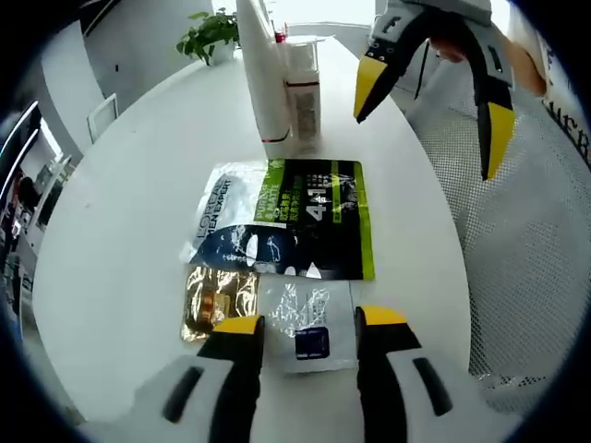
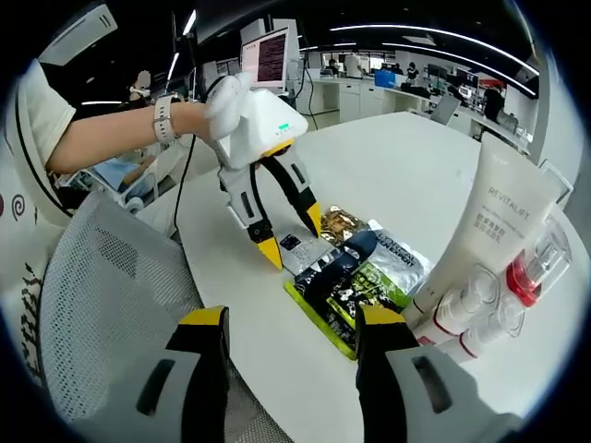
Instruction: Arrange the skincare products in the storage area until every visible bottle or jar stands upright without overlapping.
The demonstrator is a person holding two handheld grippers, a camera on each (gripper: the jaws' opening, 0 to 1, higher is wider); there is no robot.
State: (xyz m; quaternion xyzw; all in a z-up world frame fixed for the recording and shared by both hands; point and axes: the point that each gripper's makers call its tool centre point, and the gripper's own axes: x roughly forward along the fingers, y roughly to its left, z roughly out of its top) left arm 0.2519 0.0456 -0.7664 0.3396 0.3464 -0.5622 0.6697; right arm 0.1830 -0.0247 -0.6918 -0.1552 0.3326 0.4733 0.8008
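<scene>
On the white tabletop (image 1: 120,249) the flat packets lie in a cluster. In the left gripper view, going left to right, a gold sachet (image 1: 219,301) lies beside a clear sachet (image 1: 307,320). Just beyond them a dark pouch (image 1: 247,231) overlaps the green-edged pouch (image 1: 337,217). The left claw (image 1: 308,325) is spread and empty, its tips at the near edges of the two sachets.

Farther on, the white tube (image 1: 260,74) stands upright with a small bottle (image 1: 303,92) touching its right side. The right claw (image 1: 436,103) hangs open above the tabletop's right edge, holding nothing.

In the right gripper view a few more red-capped bottles (image 2: 517,277) stand crowded behind the tube.

My judgement: the upright items look done, but the overlapping pouches are still to be separated, so the task is partway along.
</scene>
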